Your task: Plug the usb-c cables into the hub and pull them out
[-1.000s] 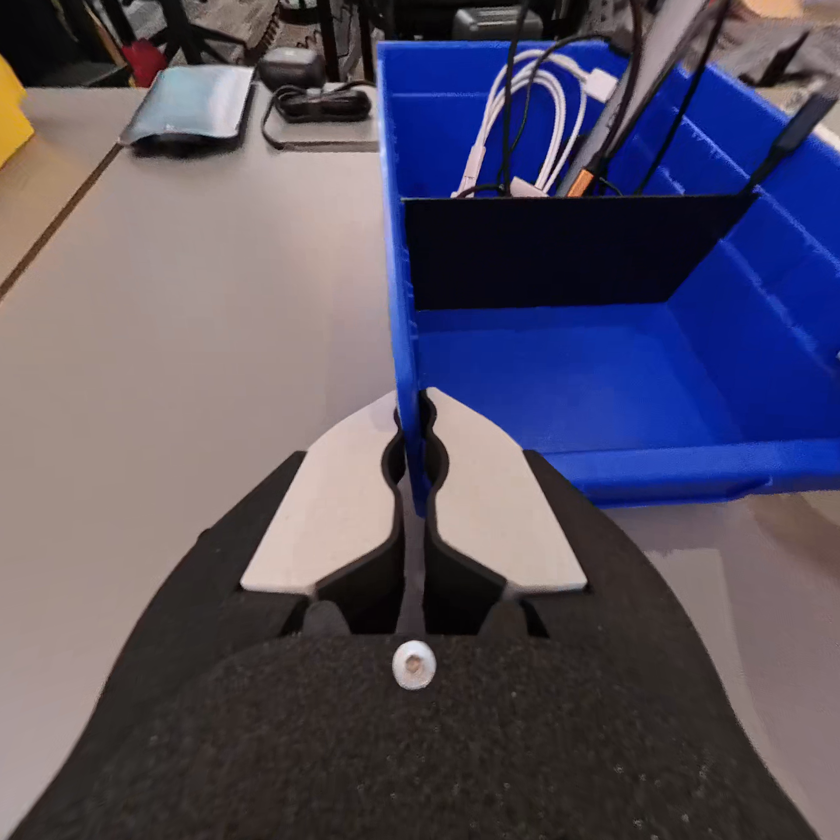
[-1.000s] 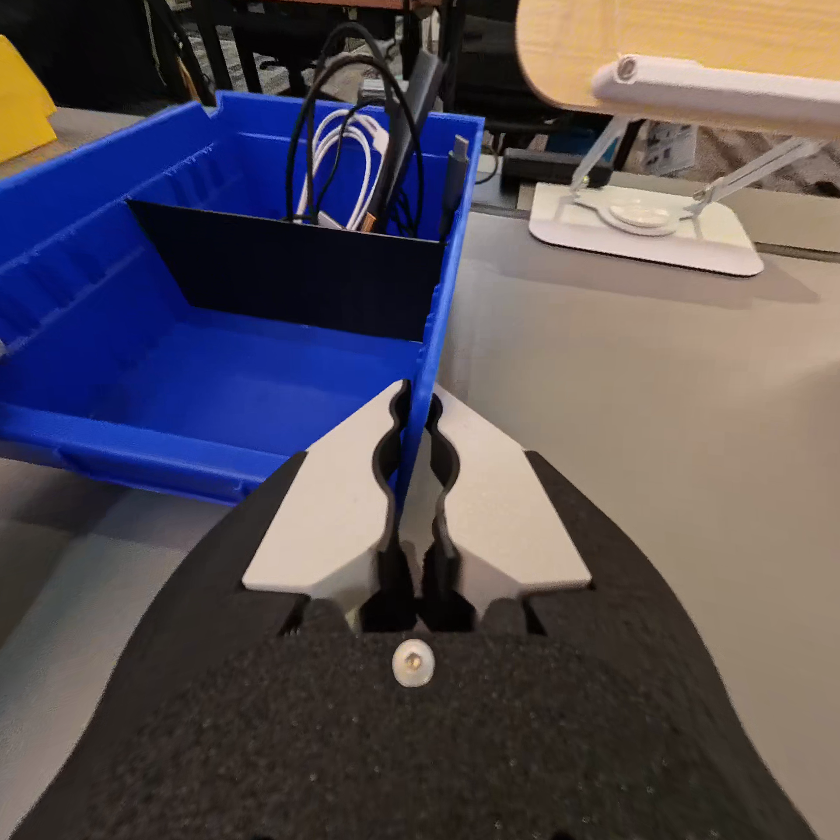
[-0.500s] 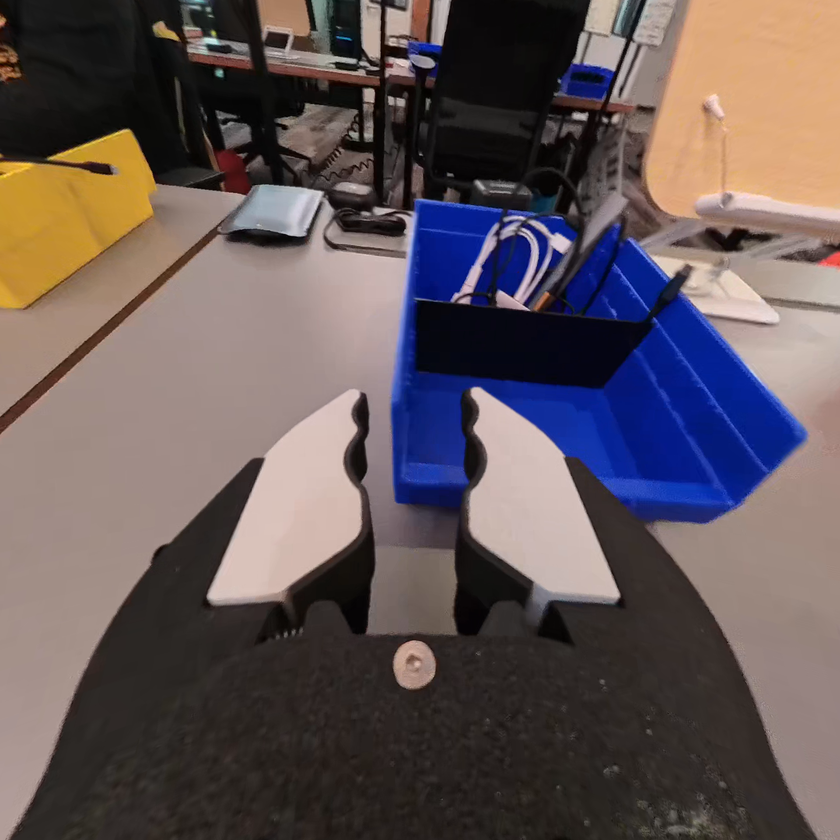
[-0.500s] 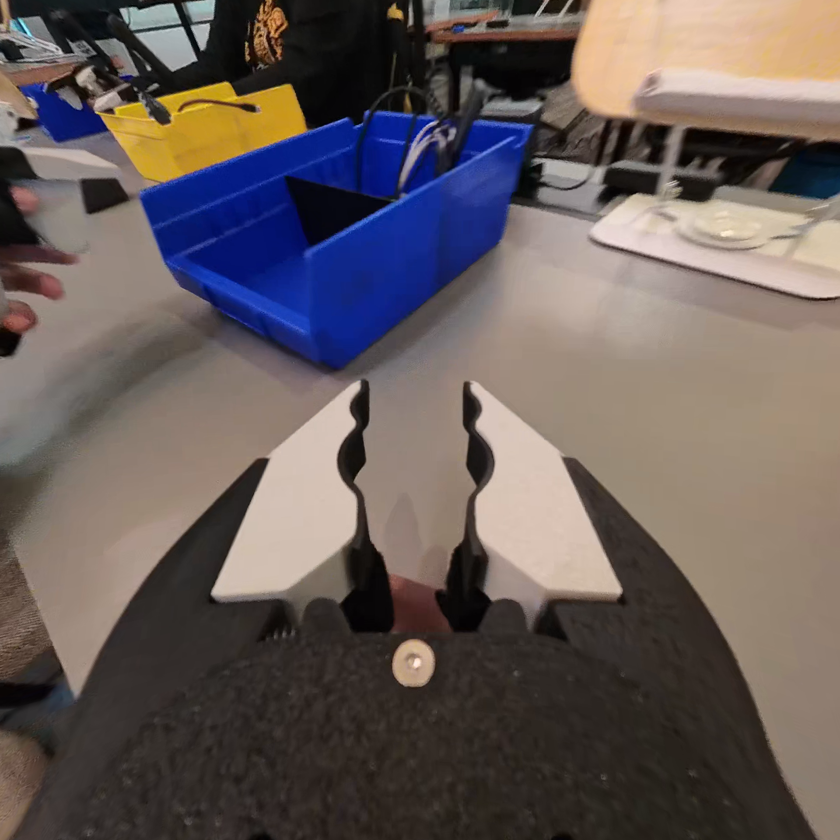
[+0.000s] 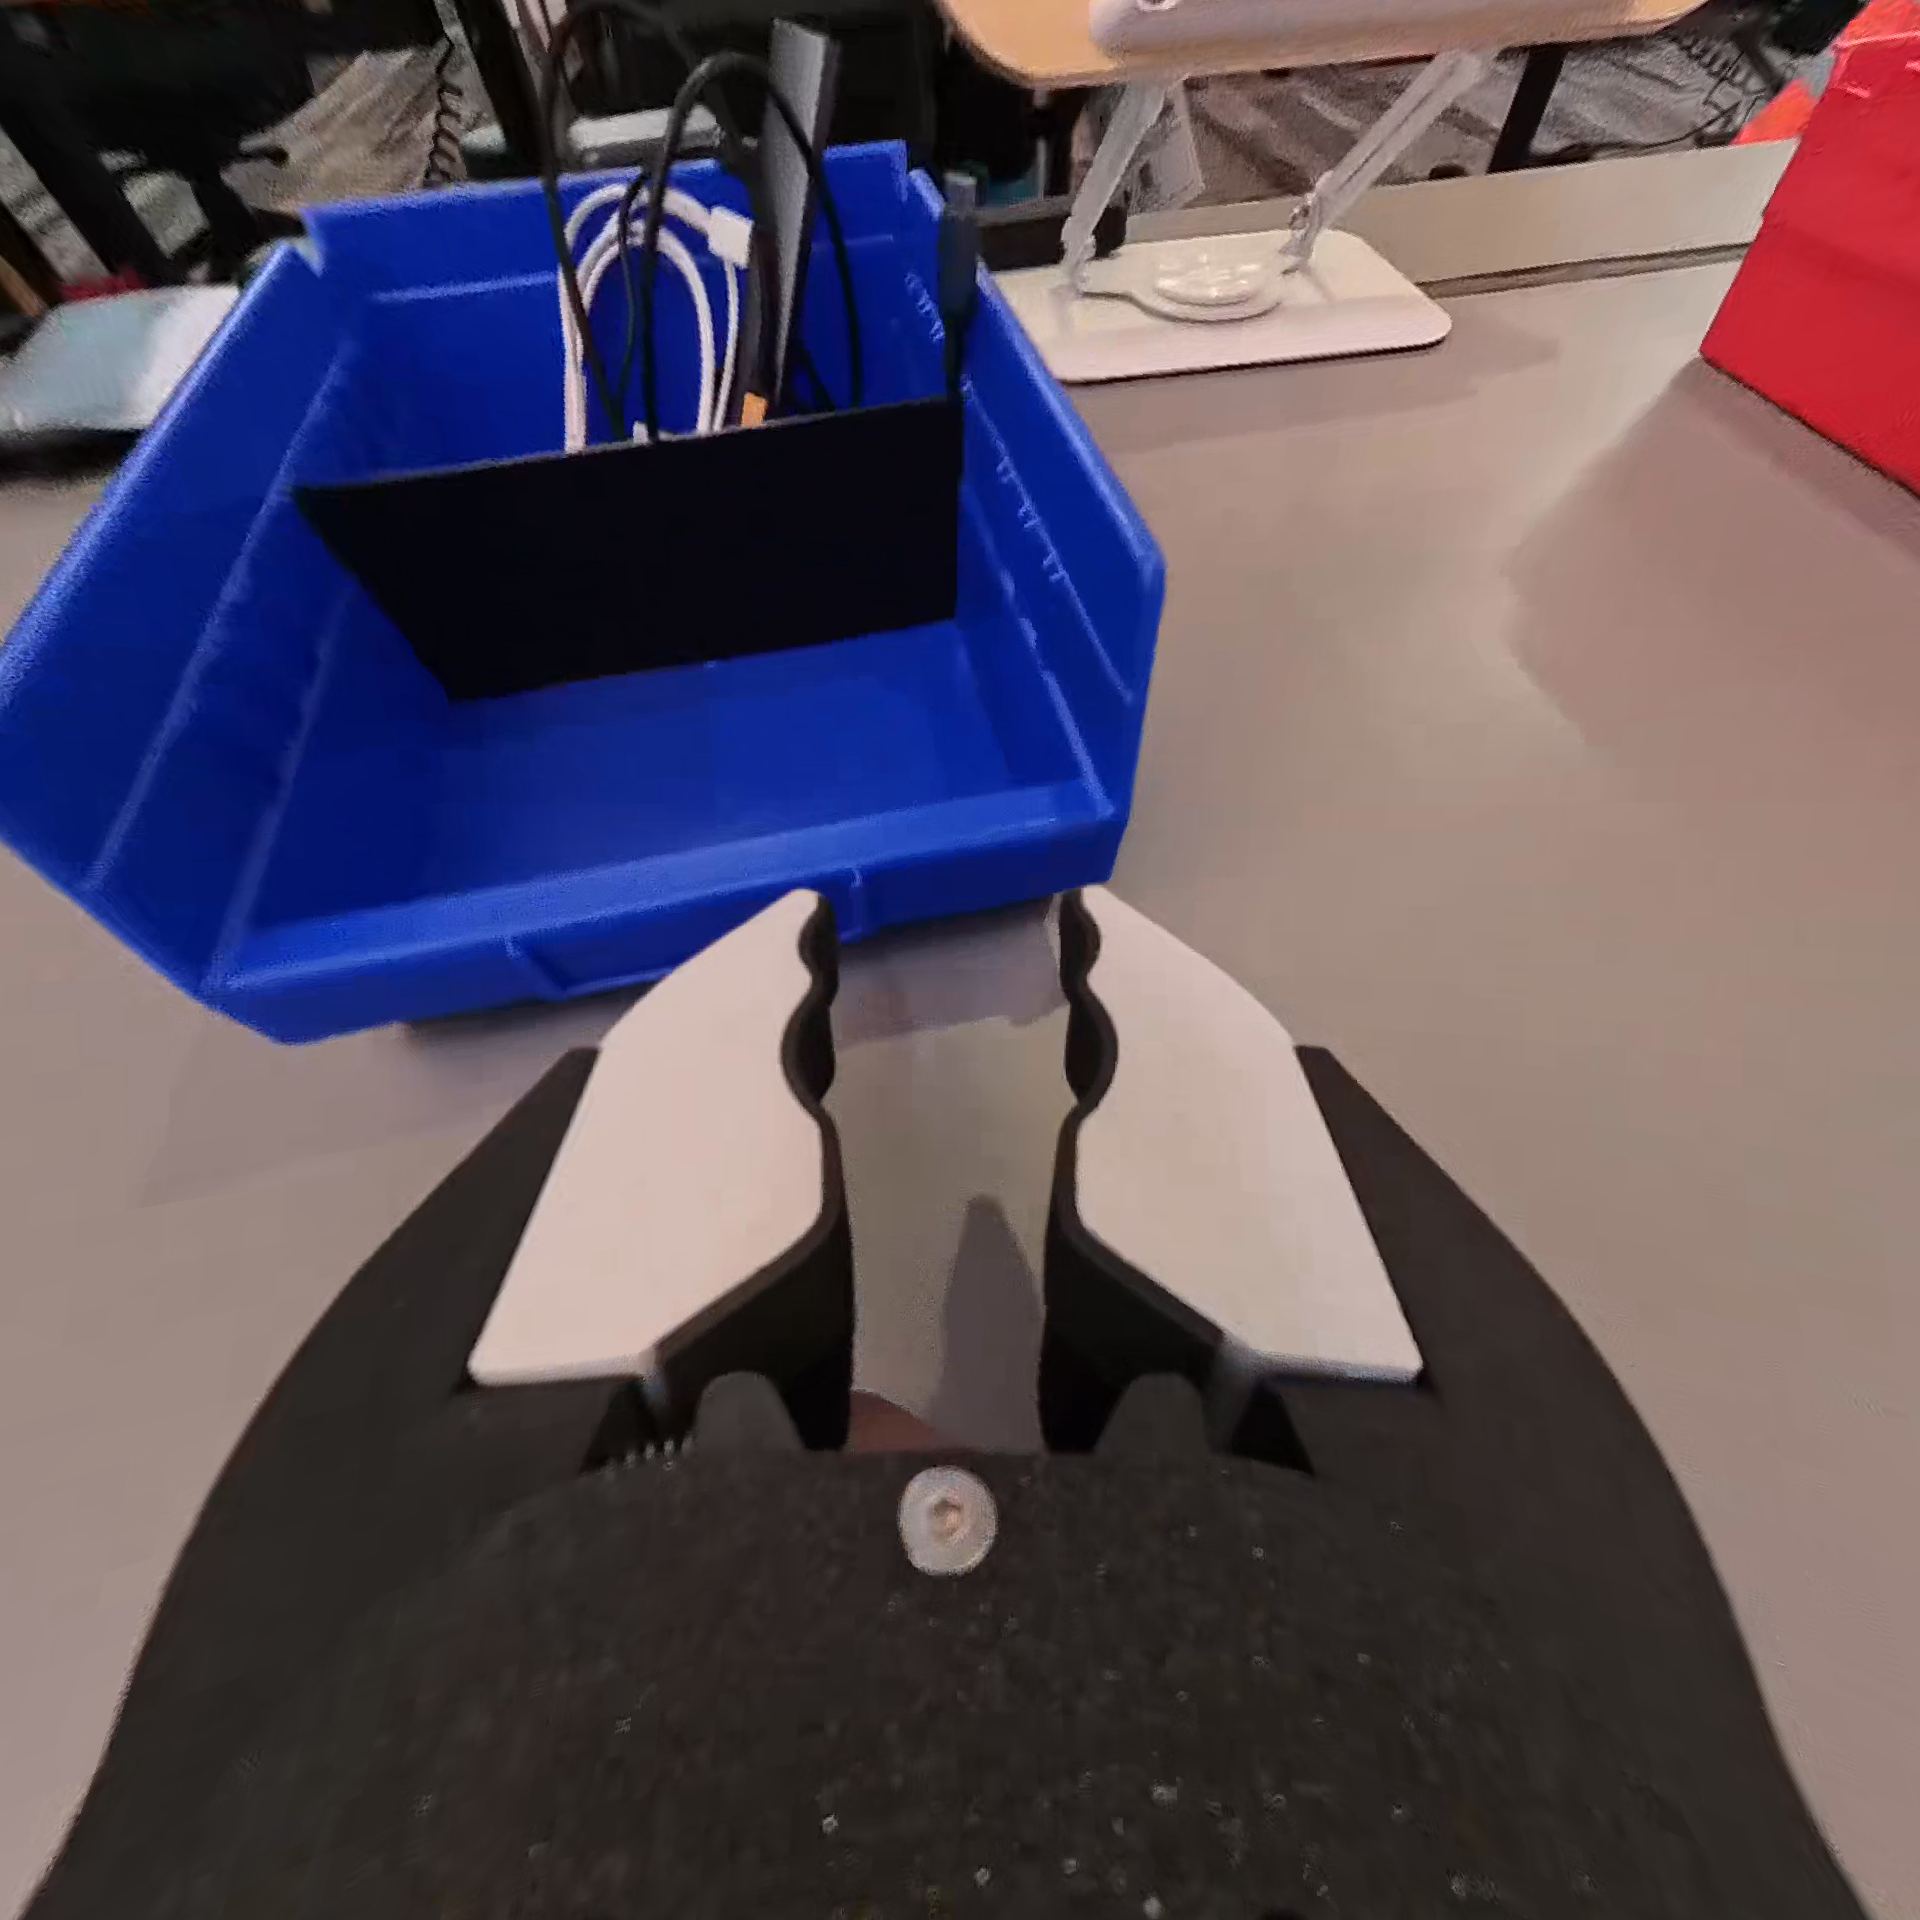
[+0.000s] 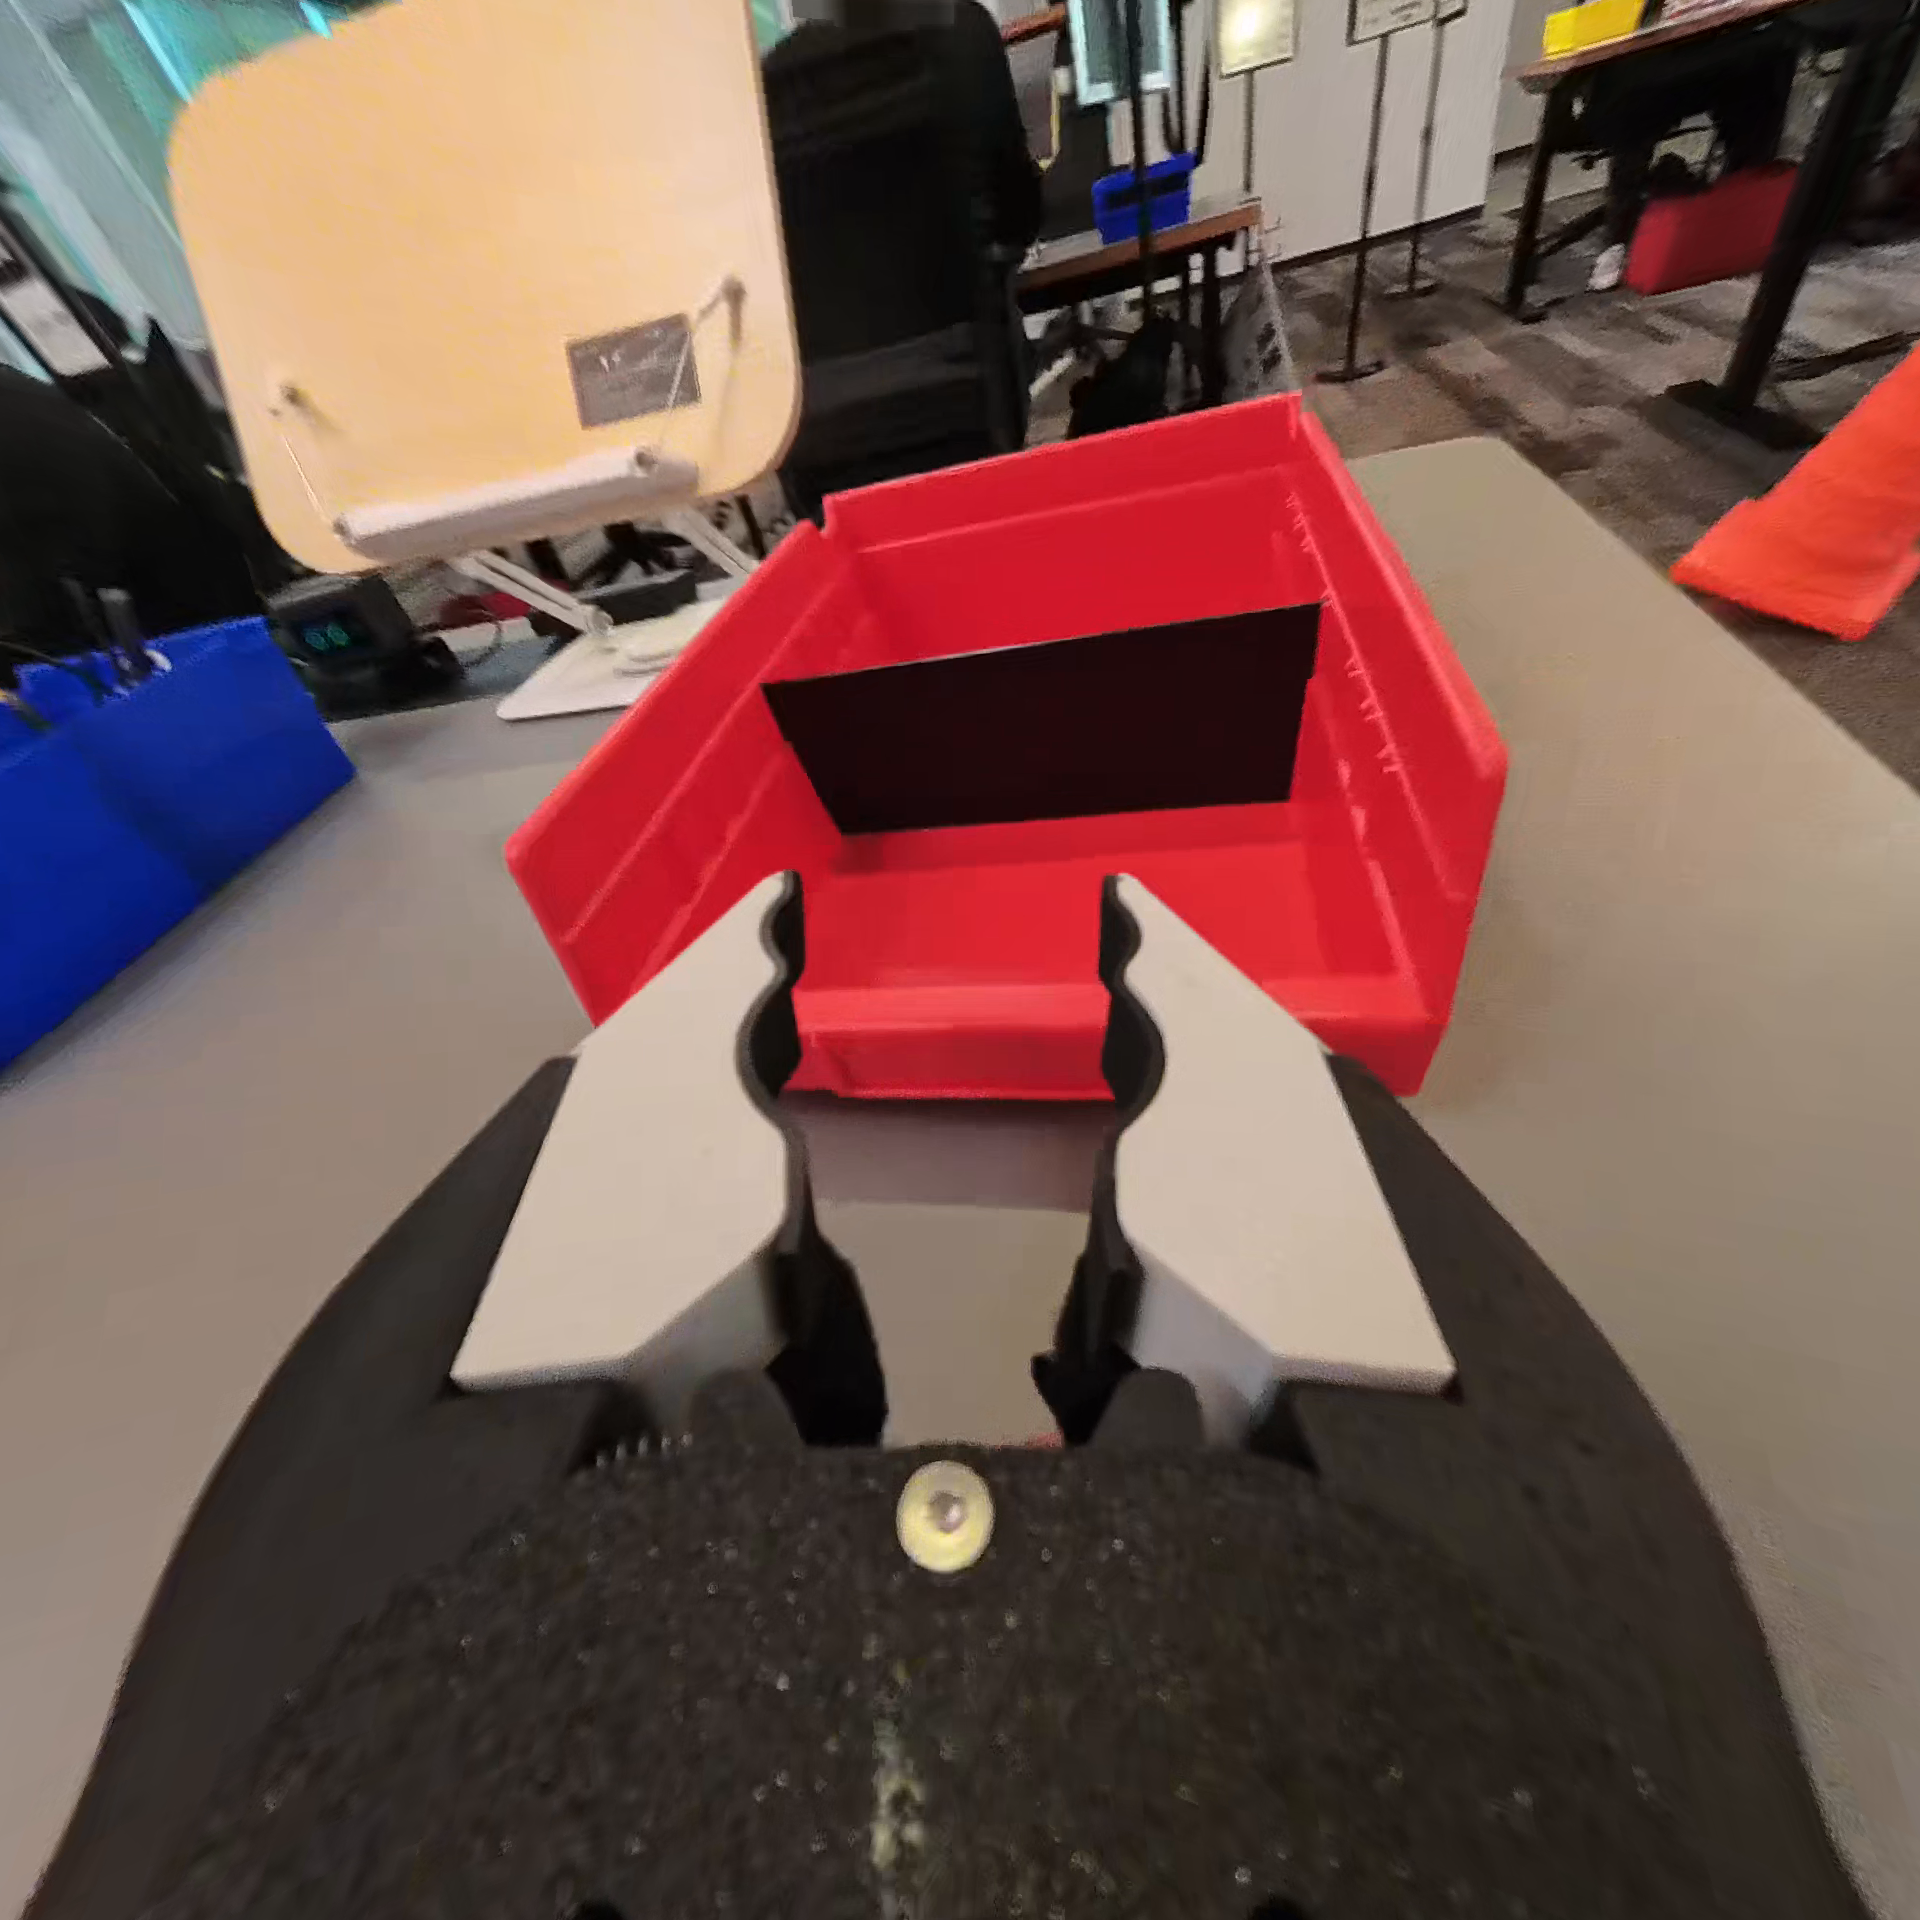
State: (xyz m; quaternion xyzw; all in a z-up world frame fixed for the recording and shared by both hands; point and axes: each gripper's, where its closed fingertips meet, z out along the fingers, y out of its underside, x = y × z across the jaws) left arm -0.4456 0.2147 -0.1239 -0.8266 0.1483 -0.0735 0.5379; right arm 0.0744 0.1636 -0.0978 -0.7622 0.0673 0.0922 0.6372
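Both backed off — cables beyond gaping left tool.

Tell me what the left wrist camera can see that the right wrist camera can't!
Only the left wrist view shows inside the blue bin: white cables and black cables stand behind its dark divider, and the front part is empty. Its own left gripper is open.

Only the right wrist view shows inside the red bin: its front part is empty, and behind its divider I can't tell. The right gripper is open too.

Both show the grey table, both bins at least partly, and the white stand.
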